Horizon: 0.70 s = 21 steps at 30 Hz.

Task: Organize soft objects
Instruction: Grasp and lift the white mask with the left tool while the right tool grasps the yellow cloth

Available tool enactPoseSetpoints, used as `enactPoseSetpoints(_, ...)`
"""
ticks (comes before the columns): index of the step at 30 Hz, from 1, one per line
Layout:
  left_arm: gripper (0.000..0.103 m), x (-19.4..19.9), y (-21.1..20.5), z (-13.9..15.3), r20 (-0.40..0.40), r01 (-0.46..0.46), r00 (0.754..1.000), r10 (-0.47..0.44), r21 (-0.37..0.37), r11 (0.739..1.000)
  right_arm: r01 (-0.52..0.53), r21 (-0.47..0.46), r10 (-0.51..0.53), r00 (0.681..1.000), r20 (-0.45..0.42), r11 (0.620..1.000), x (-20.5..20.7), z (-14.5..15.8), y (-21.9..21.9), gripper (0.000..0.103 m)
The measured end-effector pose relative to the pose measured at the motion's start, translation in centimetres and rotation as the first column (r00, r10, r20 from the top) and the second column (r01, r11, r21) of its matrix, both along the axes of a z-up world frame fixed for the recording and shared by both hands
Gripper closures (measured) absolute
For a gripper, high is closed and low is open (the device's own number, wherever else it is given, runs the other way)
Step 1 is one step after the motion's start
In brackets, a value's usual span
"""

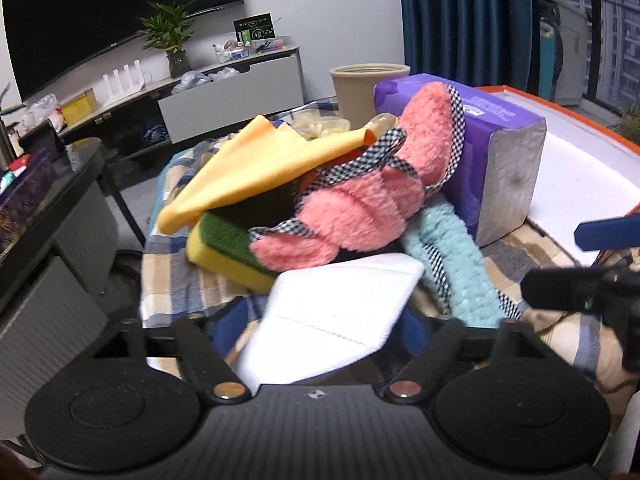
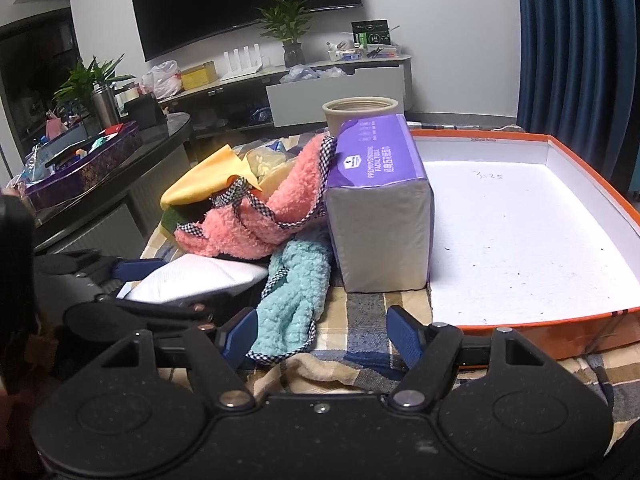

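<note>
Living-room clutter fills the background: a dark television on the wall, a potted plant [image 2: 289, 28] on a low media console, blue curtains to the right. Nearer, a plaid blanket [image 2: 362, 308] covers the surface that carries everything; what lies under it cannot be told.

By the look of things the sorting has barely started. An orange-rimmed tray [image 2: 584, 330] with a white floor sits along the blanket's right edge and holds nothing soft yet. All the soft things are still heaped just left of it: a yellow cloth [image 1: 256, 160] on top toward the far edge, a green-and-yellow scouring sponge [image 1: 228, 248] under it, a pink fluffy towel [image 1: 360, 204] with checked trim draped across the middle, and a teal fluffy towel [image 2: 296, 292] trailing toward the near edge. A purple pack of facial tissue [image 2: 380, 208] stands against the tray's left rim, the pink towel leaning on it. A beige ribbed bin [image 2: 360, 114] stands behind the pack.

A white folded cloth [image 1: 340, 312] lies at the near edge of the heap, between the blue pads of the left claw [image 1: 324, 332], which looks clenched on it. The right claw [image 2: 320, 338] is released, its jaws spread over the tail of the teal towel and the blanket, gripping neither.

Readable writing is sparse: the tissue pack's top says "PREMIUM EMBOSSING FACIAL TISSUE", with smaller characters too fine to read. Handwritten figures on the tray floor look like "3.25".
</note>
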State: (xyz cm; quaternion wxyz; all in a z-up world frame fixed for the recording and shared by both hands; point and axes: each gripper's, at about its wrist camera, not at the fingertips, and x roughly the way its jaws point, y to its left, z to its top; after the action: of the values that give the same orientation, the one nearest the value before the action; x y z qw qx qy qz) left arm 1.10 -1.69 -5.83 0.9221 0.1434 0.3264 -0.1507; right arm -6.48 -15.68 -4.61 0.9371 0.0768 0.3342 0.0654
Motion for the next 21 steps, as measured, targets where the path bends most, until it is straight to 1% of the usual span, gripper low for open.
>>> enactPoseSetpoints(1, 0.04, 0.2, 0.0, -0.1, -0.003, 0.003, 1.0, -0.003, -0.01, 1.0, -0.001, -0.001, 0.001, 1.0, 0.002, 1.0, 0.0, 0.0, 0.0, 0.019)
enactPoseSetpoints(3, 0.049, 0.3, 0.1, -0.2, -0.015, -0.004, 1.0, 0.003, -0.052, 0.999, 0.0, -0.001, 0.0, 1.0, 0.005, 1.0, 0.0, 0.0, 0.0, 0.019)
enactPoseSetpoints(6, 0.053, 0.2, 1.3, 0.3, -0.055, -0.026, 0.998, 0.017, -0.171, 0.985, -0.002, 0.009, 0.002, 1.0, 0.002, 1.0, 0.0, 0.0, -0.2, 0.019)
enactPoseSetpoints(8, 0.055, -0.1, 2.5, 0.7, -0.087, -0.039, 0.996, 0.017, -0.258, 0.965, -0.008, 0.014, 0.008, 1.0, -0.001, 1.0, -0.1, -0.1, -0.1, 0.019)
enactPoseSetpoints(10, 0.055, -0.5, 3.2, 1.0, -0.109, -0.042, 0.994, 0.006, -0.322, 0.946, -0.018, 0.009, 0.018, 1.0, -0.003, 1.0, -0.1, -0.1, 0.1, 0.019)
enactPoseSetpoints(13, 0.055, -1.3, 4.3, 1.3, -0.126, -0.057, 0.992, 0.01, -0.38, 0.923, -0.044, 0.006, 0.044, 0.999, -0.011, 0.999, 0.0, -0.2, 0.5, 0.019)
enactPoseSetpoints(15, 0.055, -1.8, 4.8, 1.4, -0.152, -0.067, 0.988, 0.001, -0.431, 0.9, -0.055, -0.005, 0.055, 0.998, -0.013, 0.998, 0.0, -0.3, 0.8, 0.019)
enactPoseSetpoints(17, 0.055, -2.2, 5.6, 1.5, -0.18, -0.086, 0.984, -0.004, -0.485, 0.87, -0.065, -0.009, 0.065, 0.998, -0.021, 0.998, 0.2, -0.6, 1.0, 0.02)
enactPoseSetpoints(21, 0.055, -3.1, 6.9, 2.3, -0.166, -0.114, 0.986, 0.029, -0.524, 0.844, -0.065, 0.007, 0.065, 0.997, -0.035, 0.998, 1.1, -0.9, 1.4, 0.02)
